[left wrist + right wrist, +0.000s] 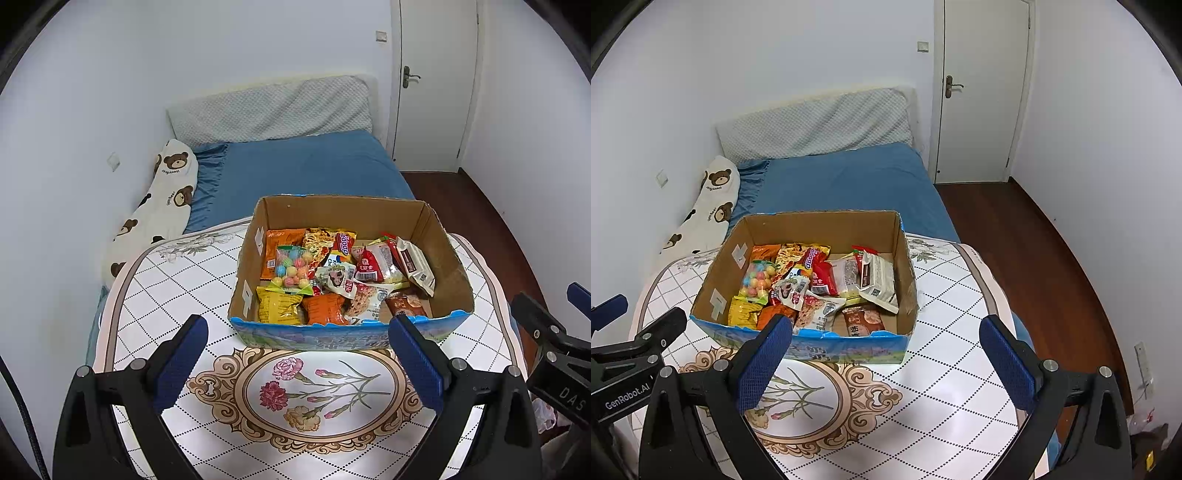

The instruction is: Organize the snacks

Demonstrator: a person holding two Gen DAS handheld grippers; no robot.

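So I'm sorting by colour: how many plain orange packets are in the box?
2. One orange packet lies at the far left under the candy bag; another sits against the near wall of the cardboard box. More may be buried.

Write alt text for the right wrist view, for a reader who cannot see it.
An open cardboard box full of mixed snack packets sits on a floral-patterned table, just ahead of the open, empty right gripper. Behind are a blue bed, a bear-print pillow and a closed white door; the left gripper shows at the left edge.
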